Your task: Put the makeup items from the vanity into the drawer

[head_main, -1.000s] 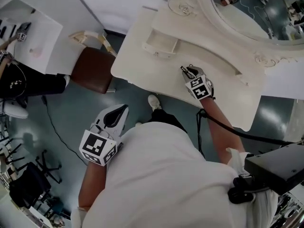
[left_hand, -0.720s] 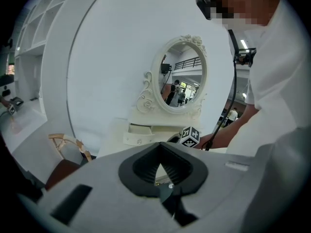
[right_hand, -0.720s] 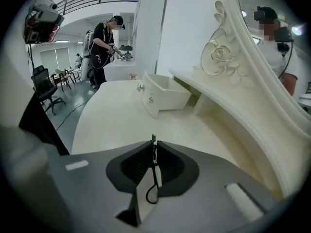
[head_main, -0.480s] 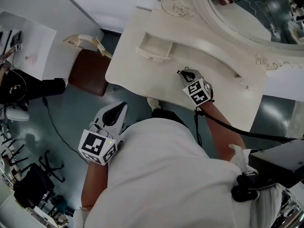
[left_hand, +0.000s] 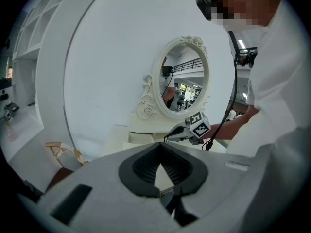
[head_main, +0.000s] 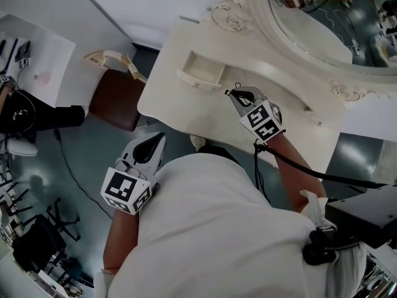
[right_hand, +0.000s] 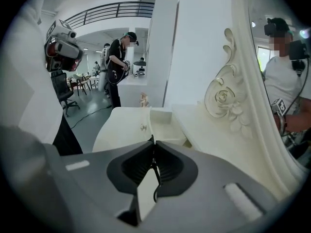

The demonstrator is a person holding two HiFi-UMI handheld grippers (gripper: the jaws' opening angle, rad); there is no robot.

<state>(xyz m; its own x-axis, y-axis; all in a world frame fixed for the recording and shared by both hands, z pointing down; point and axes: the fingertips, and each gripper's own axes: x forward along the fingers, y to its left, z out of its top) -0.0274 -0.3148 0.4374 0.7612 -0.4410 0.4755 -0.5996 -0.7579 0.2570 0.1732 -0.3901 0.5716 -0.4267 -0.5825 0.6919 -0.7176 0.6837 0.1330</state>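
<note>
Since the earlier frame, the right gripper (head_main: pixel 239 95) has travelled up and to the left across the vanity surface (head_main: pixel 180 107), and its tips now lie near the small open drawer (head_main: pixel 201 71), just short of the drawer's right end. Its jaws are pressed together on a slim dark makeup item (head_main: pixel 230 92). Only a short end of the item shows beyond the jaw tips, with its long axis roughly in line with the jaws and pointing toward the drawer; its exact kind cannot be made out. In the right gripper view the closed jaws (right_hand: pixel 153 141) face the drawer (right_hand: pixel 164 121), which stands open directly ahead. The right forearm reaches forward over the surface from the person's white-shirted torso (head_main: pixel 217 228), and a black cable (head_main: pixel 310 174) trails back from the gripper. The left gripper (head_main: pixel 160 142) hangs low beside the torso, over the floor and clear of the vanity, tilted up toward the surface. Its jaw tips meet with nothing between them (left_hand: pixel 159 145). An oval mirror (head_main: pixel 322 23) in a carved frame rises behind the drawer. A chair with a brown seat (head_main: pixel 115 98) stands at the vanity's left end, and another person in black (right_hand: pixel 116 64) stands well apart across the room.
</note>
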